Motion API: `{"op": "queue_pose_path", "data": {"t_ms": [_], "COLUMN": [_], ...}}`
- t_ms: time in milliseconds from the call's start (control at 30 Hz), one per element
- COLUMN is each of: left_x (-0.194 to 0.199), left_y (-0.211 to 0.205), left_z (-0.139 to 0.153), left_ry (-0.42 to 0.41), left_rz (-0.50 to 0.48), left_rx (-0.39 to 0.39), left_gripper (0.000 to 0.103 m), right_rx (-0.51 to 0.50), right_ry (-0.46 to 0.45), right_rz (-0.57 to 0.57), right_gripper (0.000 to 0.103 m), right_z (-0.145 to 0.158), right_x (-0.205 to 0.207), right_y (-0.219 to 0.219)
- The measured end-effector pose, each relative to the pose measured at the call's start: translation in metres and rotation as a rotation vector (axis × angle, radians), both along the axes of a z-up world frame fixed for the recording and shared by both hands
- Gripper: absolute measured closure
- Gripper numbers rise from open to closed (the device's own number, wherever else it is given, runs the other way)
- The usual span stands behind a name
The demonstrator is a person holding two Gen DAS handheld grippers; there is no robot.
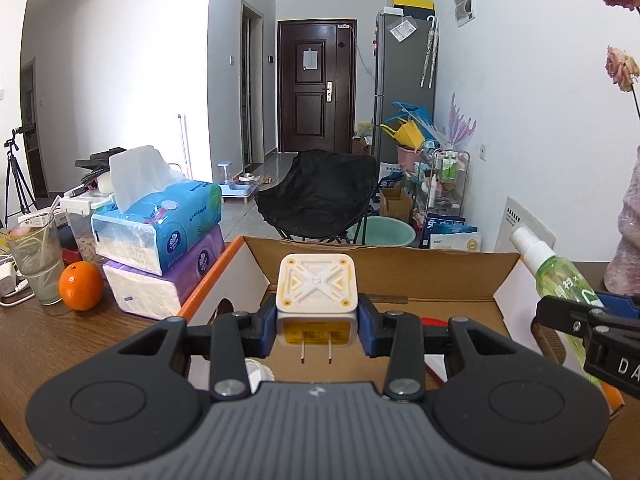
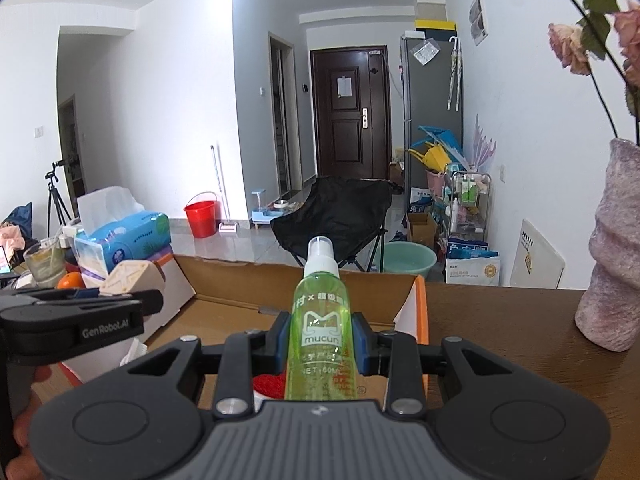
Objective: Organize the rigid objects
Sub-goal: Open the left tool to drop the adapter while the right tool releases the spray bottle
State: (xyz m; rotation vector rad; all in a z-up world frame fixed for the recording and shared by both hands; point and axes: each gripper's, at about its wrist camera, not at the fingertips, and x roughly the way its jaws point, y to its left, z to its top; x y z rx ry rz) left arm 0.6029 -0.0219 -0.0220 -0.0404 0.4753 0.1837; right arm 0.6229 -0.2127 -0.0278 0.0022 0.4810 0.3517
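Observation:
My left gripper [image 1: 317,326] is shut on a cream plug adapter [image 1: 316,286] with two metal prongs pointing back at the camera. It hangs over the open cardboard box [image 1: 384,258] on the wooden table. In the right wrist view my right gripper [image 2: 322,342] is shut on a green spray bottle [image 2: 322,320] with a white nozzle, held upright above the same cardboard box [image 2: 240,272]. Each gripper shows at the edge of the other's view: the spray bottle [image 1: 560,276] at the right, the adapter [image 2: 132,278] at the left. A red item [image 2: 270,384] lies in the box.
Stacked tissue packs [image 1: 160,232], an orange [image 1: 81,286] and a glass with a straw [image 1: 36,256] stand left of the box. A pinkish vase [image 2: 612,272] with dried roses stands on the right. Beyond the table are a black folding chair [image 1: 320,192] and a green basin [image 2: 408,258].

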Motion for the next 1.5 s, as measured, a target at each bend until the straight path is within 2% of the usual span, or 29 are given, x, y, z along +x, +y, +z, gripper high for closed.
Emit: {"op": "queue_pose_path", "data": {"t_ms": [600,633,667,700,733,767,800,833,933,1500], "left_x": [0.015,0.014,0.014,0.014,0.013,0.012,0.012,0.011,0.012,0.011], "left_y": [0.005,0.005,0.005,0.005,0.006,0.007,0.007,0.009,0.013,0.014], "left_z": [-0.015,-0.015,-0.015,-0.014,-0.014,-0.013,-0.012,-0.012,-0.011,-0.012], "left_ry": [0.057,0.052,0.047,0.039,0.031,0.02,0.01,0.001,0.007,0.018], "left_rz": [-0.007,-0.006,-0.006,-0.002,0.011,0.032,0.052,0.067,0.081,0.087], "left_rx": [0.023,0.026,0.024,0.024,0.028,0.035,0.04,0.04,0.02,0.027], "left_gripper": [0.062,0.058,0.046,0.038,0.019,0.006,0.001,0.0,0.0,0.0], "right_rx": [-0.028,-0.031,-0.033,-0.035,-0.034,-0.034,-0.036,-0.042,-0.048,-0.066], "right_ry": [0.065,0.069,0.063,0.059,0.054,0.046,0.033,0.02,0.005,-0.005], "right_rz": [0.031,0.032,0.028,0.024,0.023,0.02,0.011,0.003,-0.006,-0.019], "right_gripper": [0.072,0.072,0.072,0.065,0.051,0.042,0.025,0.014,0.001,0.0], "right_z": [-0.01,-0.009,-0.009,-0.008,-0.006,-0.005,-0.004,-0.002,0.0,0.004], "right_x": [0.018,0.019,0.018,0.018,0.016,0.015,0.013,0.012,0.01,0.004], "right_y": [0.008,0.009,0.009,0.009,0.009,0.008,0.008,0.008,0.008,0.006]}}
